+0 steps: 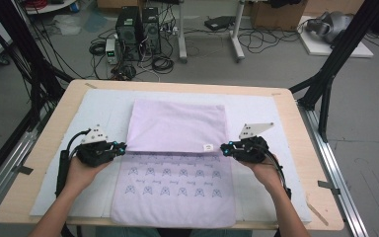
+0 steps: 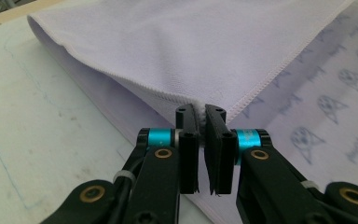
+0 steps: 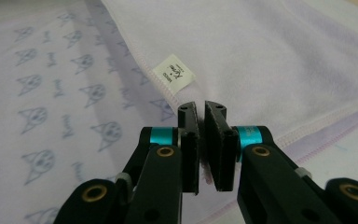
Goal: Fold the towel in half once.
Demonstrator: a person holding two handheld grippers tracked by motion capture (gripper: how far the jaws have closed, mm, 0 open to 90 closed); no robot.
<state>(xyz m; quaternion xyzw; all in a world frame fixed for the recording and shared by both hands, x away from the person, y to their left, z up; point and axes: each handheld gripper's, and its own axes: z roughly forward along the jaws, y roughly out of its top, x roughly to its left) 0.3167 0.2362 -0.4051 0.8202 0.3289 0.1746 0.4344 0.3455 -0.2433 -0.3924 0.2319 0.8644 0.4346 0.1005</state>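
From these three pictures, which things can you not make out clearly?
- High view: print on the small white label of the lilac towel, too small.
- Right gripper view: same label, lettering blurred.
- Left gripper view: towel corner, hidden between the left tongs.
- High view: the near table edge, partly covered by the towel and forearms.

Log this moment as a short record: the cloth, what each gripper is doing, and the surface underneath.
cloth: lavender towel, far half folded toward the person, plain side up; cat-print side exposed on the near half
label: small white tag near the folded edge's right corner
left gripper: shut on the folded edge's left corner
right gripper: shut on the folded edge's right corner
surface: white mat over a wooden table
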